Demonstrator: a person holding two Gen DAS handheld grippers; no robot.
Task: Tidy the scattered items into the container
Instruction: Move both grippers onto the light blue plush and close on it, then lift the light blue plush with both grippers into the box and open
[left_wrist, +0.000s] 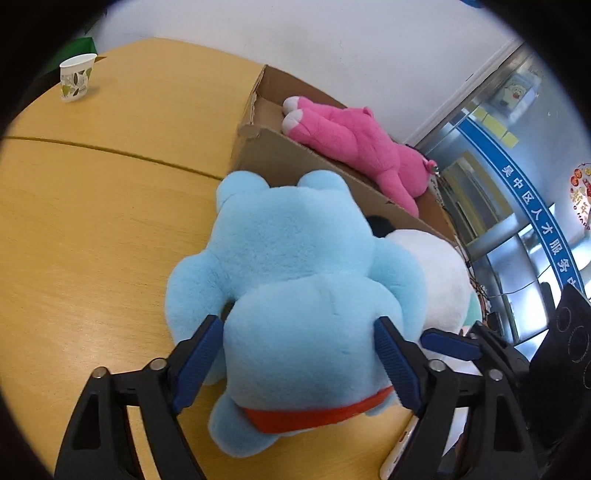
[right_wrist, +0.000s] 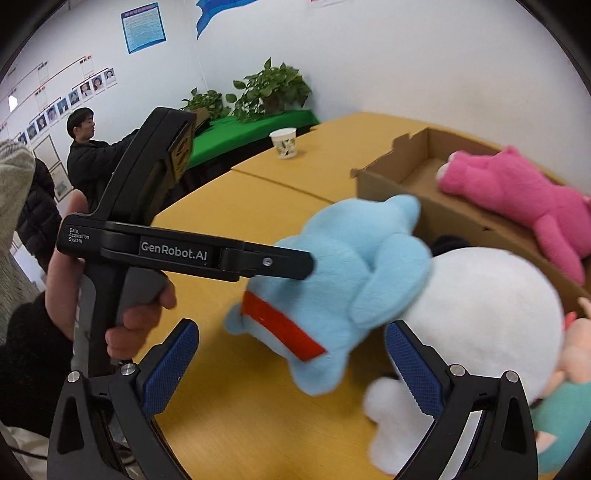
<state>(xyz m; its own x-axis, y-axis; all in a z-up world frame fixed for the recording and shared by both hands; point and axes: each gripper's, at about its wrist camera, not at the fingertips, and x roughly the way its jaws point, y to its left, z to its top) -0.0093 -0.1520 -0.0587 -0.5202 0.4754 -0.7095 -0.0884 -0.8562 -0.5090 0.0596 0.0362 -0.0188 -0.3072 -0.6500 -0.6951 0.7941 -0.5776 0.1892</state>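
A light blue plush toy (left_wrist: 295, 295) with a red band lies on the yellow table (left_wrist: 92, 221), right against the open cardboard box (left_wrist: 280, 155). My left gripper (left_wrist: 297, 363) is open, its blue pads on either side of the toy's body; one of its fingers (right_wrist: 280, 263) shows from the side against the blue plush (right_wrist: 343, 280). A round white plush (right_wrist: 480, 314) lies beside it, next to the box (right_wrist: 399, 184). My right gripper (right_wrist: 293, 369) is open, one pad close beside the white plush. A pink plush (right_wrist: 517, 188) lies inside the box.
A paper cup (left_wrist: 75, 77) stands far back on the table. A pale phone-like object (left_wrist: 399, 450) lies near the table edge below the blue toy. A hand (right_wrist: 70, 291) holds the left gripper. A person (right_wrist: 88, 155) and potted plants (right_wrist: 273, 88) are in the background.
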